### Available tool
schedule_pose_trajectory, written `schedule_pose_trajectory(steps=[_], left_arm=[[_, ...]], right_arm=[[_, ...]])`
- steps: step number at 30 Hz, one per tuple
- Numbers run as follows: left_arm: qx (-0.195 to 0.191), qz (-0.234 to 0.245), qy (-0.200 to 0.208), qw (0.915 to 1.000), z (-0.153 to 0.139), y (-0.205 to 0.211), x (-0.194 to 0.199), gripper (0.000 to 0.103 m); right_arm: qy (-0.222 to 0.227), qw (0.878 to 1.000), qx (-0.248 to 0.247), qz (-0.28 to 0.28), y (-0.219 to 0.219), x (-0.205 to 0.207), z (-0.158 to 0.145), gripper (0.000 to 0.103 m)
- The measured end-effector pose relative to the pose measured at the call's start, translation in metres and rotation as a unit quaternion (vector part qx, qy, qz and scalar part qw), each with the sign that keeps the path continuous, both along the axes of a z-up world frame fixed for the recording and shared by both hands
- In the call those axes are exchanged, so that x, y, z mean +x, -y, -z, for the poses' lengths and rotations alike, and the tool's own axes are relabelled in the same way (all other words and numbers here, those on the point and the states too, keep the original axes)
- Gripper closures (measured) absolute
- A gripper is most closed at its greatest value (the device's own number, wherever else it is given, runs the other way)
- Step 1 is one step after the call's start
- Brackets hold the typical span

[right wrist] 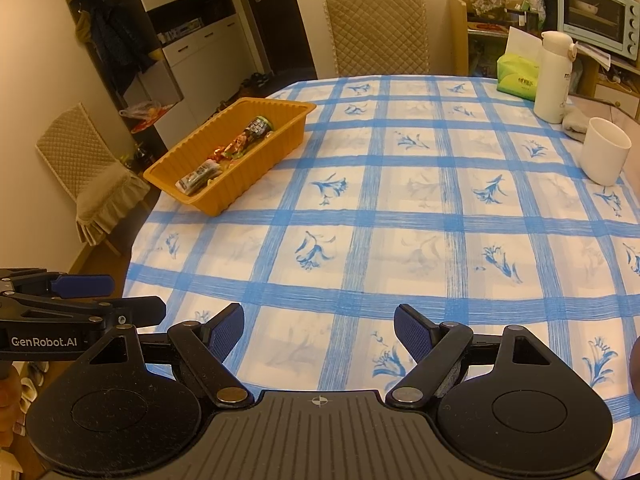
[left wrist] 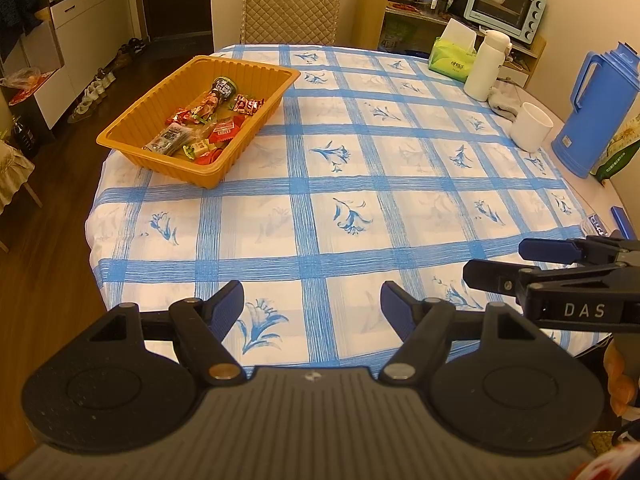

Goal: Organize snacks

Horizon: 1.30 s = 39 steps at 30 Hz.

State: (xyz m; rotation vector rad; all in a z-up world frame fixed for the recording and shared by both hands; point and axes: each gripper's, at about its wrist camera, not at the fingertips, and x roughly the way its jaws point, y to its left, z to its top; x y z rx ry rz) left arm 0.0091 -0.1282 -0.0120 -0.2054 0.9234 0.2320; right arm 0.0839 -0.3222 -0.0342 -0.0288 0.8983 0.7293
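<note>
a: what's hard to read here?

b: the snacks (left wrist: 208, 122) lie piled in the orange tray (left wrist: 132, 118) at the bench's far left; wrappers overlap, so no count; labels too small to read; from the right wrist view the tray's near wall hides most of them, only a dark-capped tube (right wrist: 250, 134) and a few packets show.

a: anything cut off?

b: the blue jug (left wrist: 588, 112) stands at the frame edge with a green bag (left wrist: 616, 148) behind it, mostly out of frame; a small blue object (left wrist: 622, 220) at the bench's right rim is too clipped to name.

a: grippers?

b: left gripper (left wrist: 312, 310) jaws apart, nothing between them, over the near edge of the bench (left wrist: 360, 168); right gripper (right wrist: 319, 330) jaws likewise apart and bare; each shows side-on in the other's view, close beside it.

a: surroundings?

b: white mug (left wrist: 532, 126), white flask (left wrist: 486, 66) and green tissue pack (left wrist: 452, 58) cluster at far right, well apart from the tray; a grey cloth (left wrist: 502, 102) lies between flask and mug; quilted chair (left wrist: 292, 2) behind the bench; pale-blue toaster oven (left wrist: 504, 4) on a shelf; the checked cloth between grippers and tray is bare.
</note>
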Motion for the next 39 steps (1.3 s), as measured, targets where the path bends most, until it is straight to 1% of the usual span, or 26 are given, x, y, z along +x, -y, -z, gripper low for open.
schedule_pose_trajectory(steps=[39], left_arm=[[0.001, 0.001, 0.005, 1.0, -0.0004, 0.0033, -0.0051, 0.029]], right_arm=[[0.002, 1.0, 0.001, -0.001, -0.0018, -0.0035, -0.0025, 0.021]])
